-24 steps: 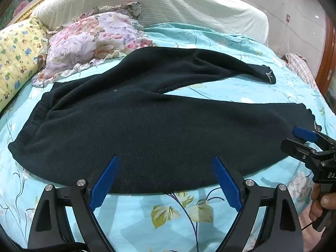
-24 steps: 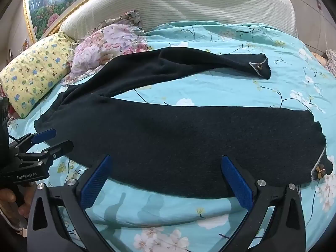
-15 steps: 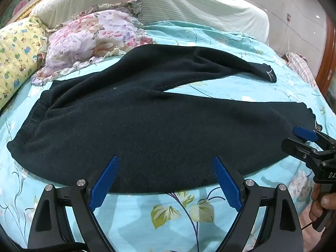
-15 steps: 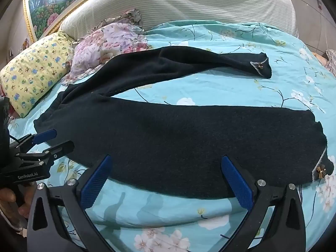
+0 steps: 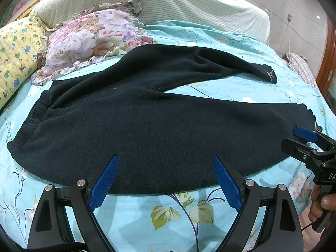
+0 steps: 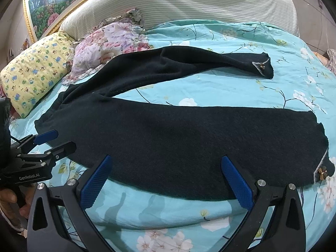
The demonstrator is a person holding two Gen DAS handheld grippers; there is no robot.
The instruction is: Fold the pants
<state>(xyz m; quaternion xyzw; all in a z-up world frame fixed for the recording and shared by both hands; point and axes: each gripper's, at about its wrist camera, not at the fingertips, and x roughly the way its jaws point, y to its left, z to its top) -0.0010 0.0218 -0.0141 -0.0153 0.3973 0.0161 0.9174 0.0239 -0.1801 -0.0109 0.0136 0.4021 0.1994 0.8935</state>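
a pair of dark navy, fuzzy knit pants (image 5: 159,126) lies spread flat on a turquoise cotton bedsheet printed with white blossoms and green leaves (image 5: 178,214). the waistband sits toward the pillows on the left, and the two legs fan out to the right — the near leg broad and smooth, the far leg narrower and creased, its cuff turned up to show a pale lining with a small metallic ornament (image 6: 261,65). a matching ornament (image 6: 321,171) sits at the near cuff, on a grey trim strip.

the left gripper (image 5: 166,184), black plastic arms with ribbed blue rubber pads (image 5: 104,183), stands wide apart and holds nothing; it hovers over the near edge of the pants' hip section. the right gripper (image 6: 166,184), the same build, is also spread wide and holds nothing, over the near edge of the near leg.

at the head of the bed rest a yellow pillow printed with small cartoon animals (image 6: 35,69) and a ruffled floral pillow in pinks and lilacs (image 5: 92,40), the latter touching the far edge of the pants. behind them rises a padded, ribbed cream headboard (image 6: 189,2), with a gilt-framed floral painting (image 6: 46,6) above.
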